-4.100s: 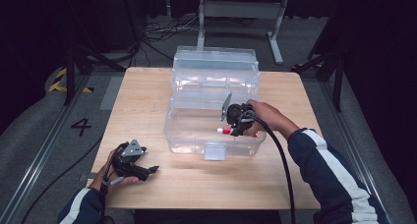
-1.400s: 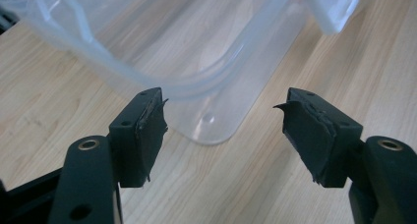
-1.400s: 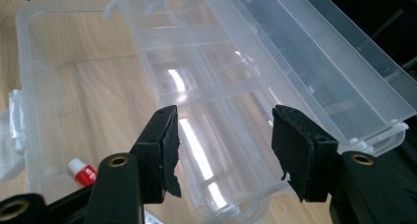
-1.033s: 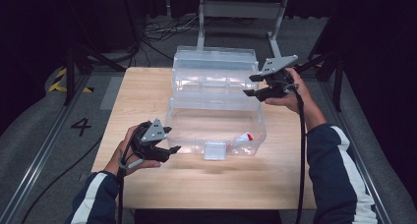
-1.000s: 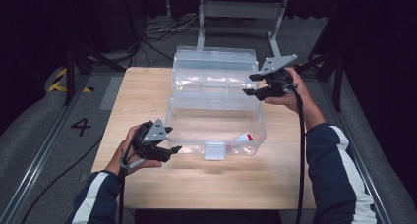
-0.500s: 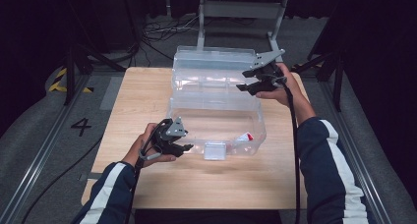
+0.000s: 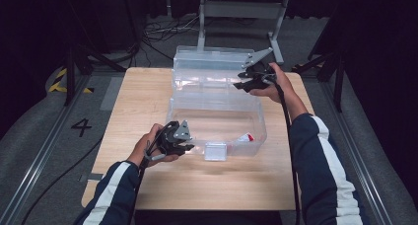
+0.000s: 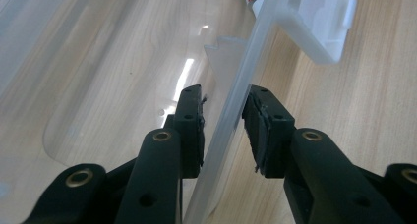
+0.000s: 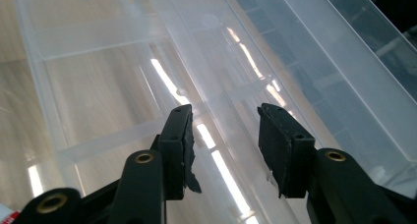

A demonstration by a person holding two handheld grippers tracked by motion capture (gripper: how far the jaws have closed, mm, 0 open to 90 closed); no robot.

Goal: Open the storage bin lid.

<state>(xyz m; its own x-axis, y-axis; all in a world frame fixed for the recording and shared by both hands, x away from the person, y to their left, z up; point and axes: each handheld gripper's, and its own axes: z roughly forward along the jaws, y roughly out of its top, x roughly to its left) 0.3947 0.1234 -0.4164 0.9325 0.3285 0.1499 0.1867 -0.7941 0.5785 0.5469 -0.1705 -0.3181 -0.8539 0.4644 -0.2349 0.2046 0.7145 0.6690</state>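
Observation:
A clear plastic box (image 7: 260, 117) stands on the wooden table (image 7: 140, 99) with its lid (image 7: 209, 67) raised at the back. A red and white tube (image 7: 248, 137) lies inside near the front right. My left gripper (image 7: 185, 144) is at the box's front left corner. In the left gripper view its jaws (image 8: 223, 98) straddle the box's front wall (image 8: 231, 111); they have just been closing, with a thin gap still at the left pad. My right gripper (image 7: 245, 82) is at the lid's right end. Its jaws (image 9: 223, 116) have also been closing and stand apart around a lid ridge (image 9: 216, 135).
A white latch (image 7: 215, 152) hangs on the box's front wall, also seen in the left gripper view as the latch (image 8: 329, 32). Bare table lies left of and in front of the box. Metal rails and cables run on the dark floor around the table.
The left hand has moved right to the box's front left corner and set its jaws over the wall. The right hand has shifted left and down onto the lid's right end.

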